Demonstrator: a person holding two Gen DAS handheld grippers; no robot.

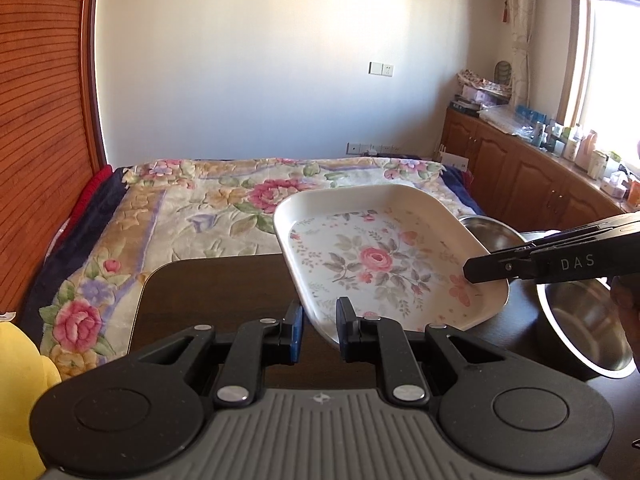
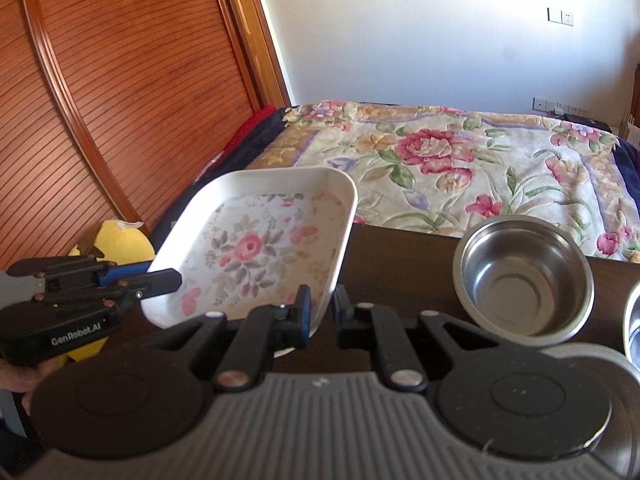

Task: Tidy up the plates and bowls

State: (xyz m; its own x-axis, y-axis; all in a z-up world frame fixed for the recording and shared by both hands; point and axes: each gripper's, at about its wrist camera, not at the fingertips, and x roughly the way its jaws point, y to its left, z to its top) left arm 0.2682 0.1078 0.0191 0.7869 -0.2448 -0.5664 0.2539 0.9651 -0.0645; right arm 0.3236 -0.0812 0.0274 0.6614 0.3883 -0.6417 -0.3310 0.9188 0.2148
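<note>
A white rectangular tray (image 1: 384, 264) with a rose print hangs tilted above the dark table (image 1: 212, 292), held from two sides. My left gripper (image 1: 320, 320) is shut on the tray's near rim, and in the right wrist view it (image 2: 156, 276) clamps the tray's (image 2: 256, 248) left edge. My right gripper (image 2: 322, 312) is shut on the tray's right rim; from the left wrist view it (image 1: 476, 270) reaches in from the right. Two steel bowls (image 1: 580, 328) (image 1: 492, 232) stand on the table right of the tray. One bowl (image 2: 524, 276) shows empty.
A bed with a floral blanket (image 1: 224, 208) lies just beyond the table's far edge. A slatted wooden wardrobe (image 2: 120, 100) rises at the left, with a yellow plush toy (image 2: 116, 240) below it. Low wooden cabinets (image 1: 520, 172) with clutter line the right wall under the window.
</note>
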